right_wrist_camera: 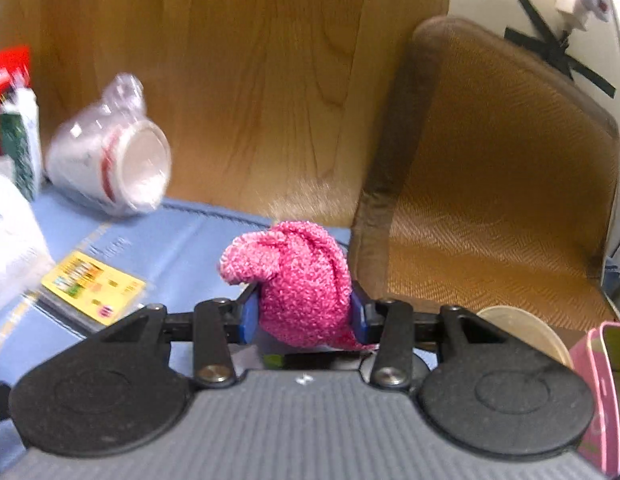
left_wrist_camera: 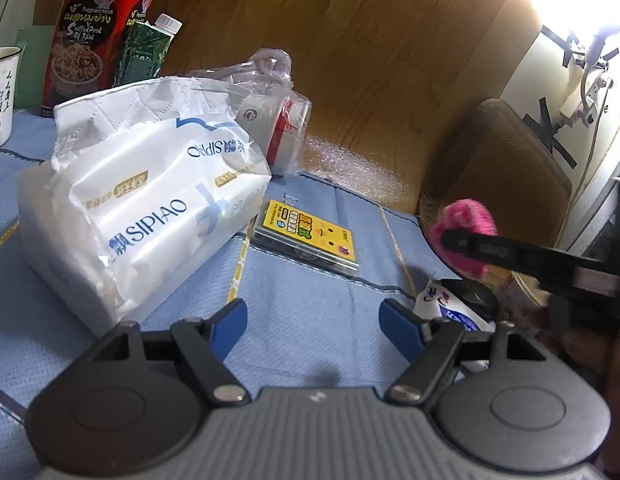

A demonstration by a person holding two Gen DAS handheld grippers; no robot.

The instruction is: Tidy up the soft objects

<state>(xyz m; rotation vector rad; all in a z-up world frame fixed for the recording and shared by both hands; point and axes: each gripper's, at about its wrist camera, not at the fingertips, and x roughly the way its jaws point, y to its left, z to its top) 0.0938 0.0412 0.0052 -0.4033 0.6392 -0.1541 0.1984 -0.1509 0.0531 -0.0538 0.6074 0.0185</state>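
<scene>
The counter [left_wrist_camera: 302,312] is covered by a pale blue quilted cloth and is backed by a brown wood-grain wall panel [right_wrist_camera: 250,80]. A brown woven chair back [right_wrist_camera: 490,200] is seen at the right, against a white wall [left_wrist_camera: 550,92] marked with black tape and washed by bright light.

Probably home: snack tin [left_wrist_camera: 86,36], tissue pack [left_wrist_camera: 150,204], enamel mug [left_wrist_camera: 0,96] on blue-clothed table [left_wrist_camera: 310,320].

The right tongs [right_wrist_camera: 306,314] pinch a pink knitted soft object [right_wrist_camera: 294,280] between their blue pads, above the blue-covered desk [right_wrist_camera: 182,248]; far right stands a brown woven basket [right_wrist_camera: 490,200]; far left a clear plastic-wrapped cup [right_wrist_camera: 110,164] lies tipped; near left, a yellow card pack [right_wrist_camera: 92,286] lies flat.
</scene>
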